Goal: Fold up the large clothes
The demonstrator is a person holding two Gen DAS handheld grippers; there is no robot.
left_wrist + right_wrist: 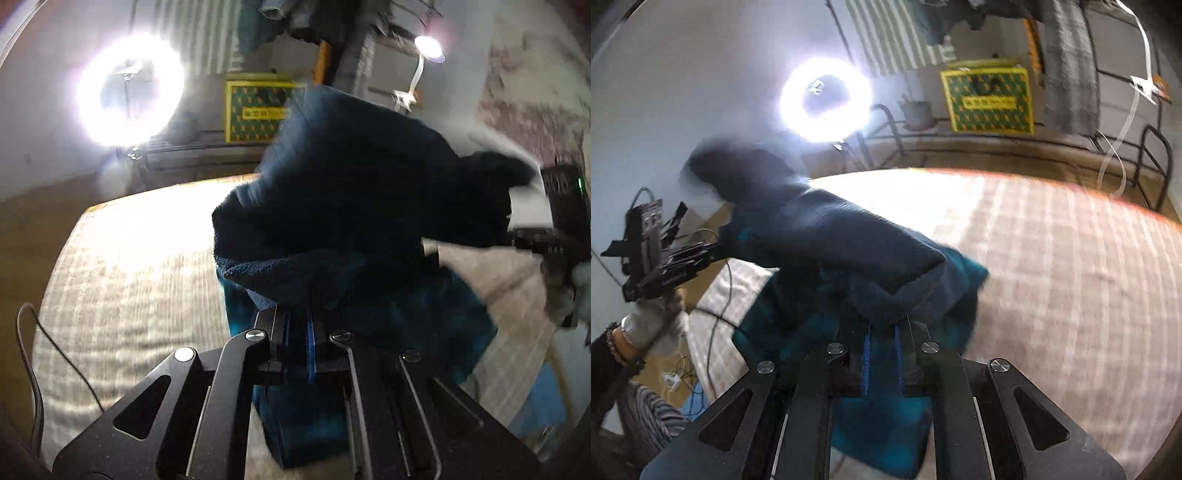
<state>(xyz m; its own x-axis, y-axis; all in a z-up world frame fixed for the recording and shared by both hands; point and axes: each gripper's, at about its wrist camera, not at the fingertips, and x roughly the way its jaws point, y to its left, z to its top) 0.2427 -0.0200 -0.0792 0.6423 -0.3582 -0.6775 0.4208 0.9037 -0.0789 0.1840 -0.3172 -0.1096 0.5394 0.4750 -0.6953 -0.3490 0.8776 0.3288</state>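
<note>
One dark blue fleece garment (351,206), the only piece of clothing being handled. Two grippers: the left (299,328) and the right (882,332). One checked cloth (1071,277) over the work surface. One ring light (825,99). One small lamp (428,48). One yellow-and-green box (988,101). One gloved hand (650,325).

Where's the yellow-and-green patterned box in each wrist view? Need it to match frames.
Left wrist view: yellow-and-green patterned box sits upper centre, behind the lifted dark blue fleece garment.
Right wrist view: same box sits upper right, on the black metal rack.
Shared landmark: bright ring light, left of the box in both.
</note>
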